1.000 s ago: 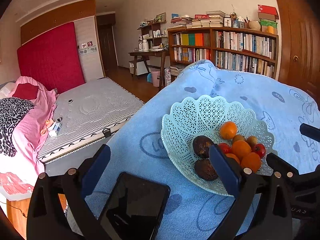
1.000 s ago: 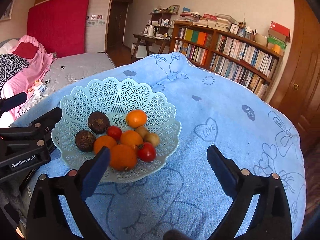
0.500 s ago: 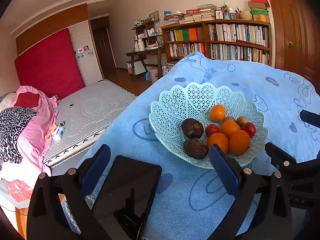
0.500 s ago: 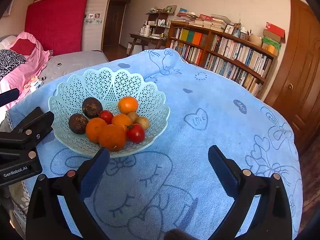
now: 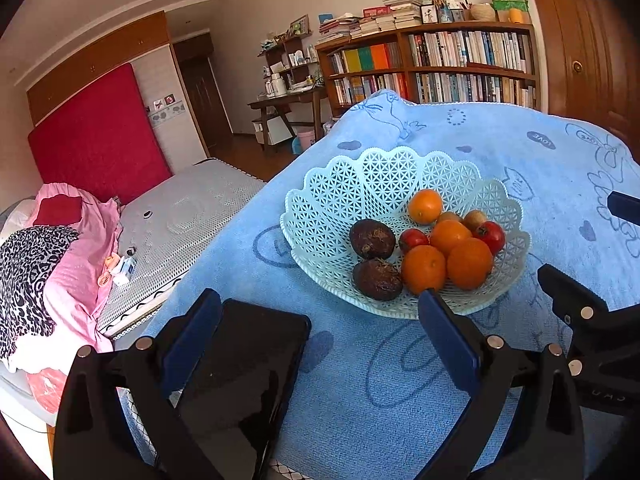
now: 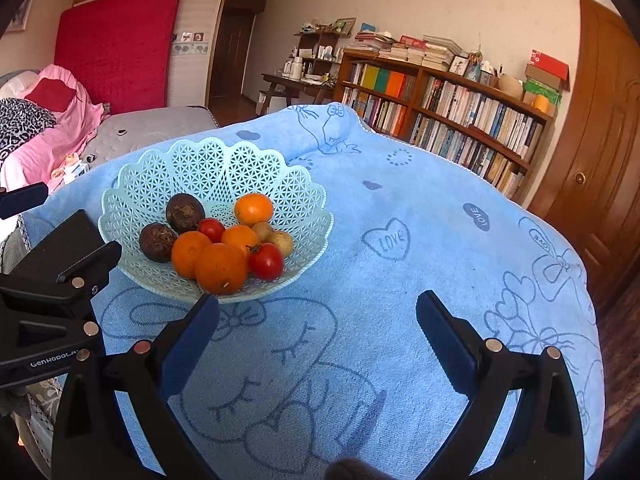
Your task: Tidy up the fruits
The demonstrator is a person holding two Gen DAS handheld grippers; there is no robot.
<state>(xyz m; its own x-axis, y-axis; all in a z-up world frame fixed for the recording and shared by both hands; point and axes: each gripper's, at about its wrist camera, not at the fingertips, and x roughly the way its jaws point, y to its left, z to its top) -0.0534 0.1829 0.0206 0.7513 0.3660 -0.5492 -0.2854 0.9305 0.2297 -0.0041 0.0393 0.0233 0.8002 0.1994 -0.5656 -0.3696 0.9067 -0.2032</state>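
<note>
**Blue towel, pale lattice basket, both grippers empty**

Blue terry cloth covers the table [image 6: 400, 280], printed with hearts and cartoon outlines. Going left to right in our left wrist view: a black phone [image 5: 240, 376] lies flat on the cloth, its long axis running from the near edge away towards the basket, with one finger of our left gripper [image 5: 320, 332] over it. That gripper's jaws are spread wide and hold nothing.

Next comes the mint lattice basket [image 5: 352, 184], upright near the middle of the table. It holds all the fruit we can see: two dark brown fruits [image 5: 372, 239] on the left, four oranges [image 5: 424, 269], two red tomatoes [image 5: 412, 239] and two or three small tan fruits [image 5: 474, 218] on the right. The pieces are round, so none points any way; one orange shows a stem dimple facing us.

Our right gripper [image 6: 318, 326] hovers over bare cloth just this side of the basket, jaws likewise released and empty.

We judge the risks as these: the fruit is heaped touching, so pulling one orange could send its neighbours rolling over the low scalloped rim; a hard squeeze could split a tomato; the light basket may slide on the cloth if nudged; and the left finger could drag the phone.
</note>
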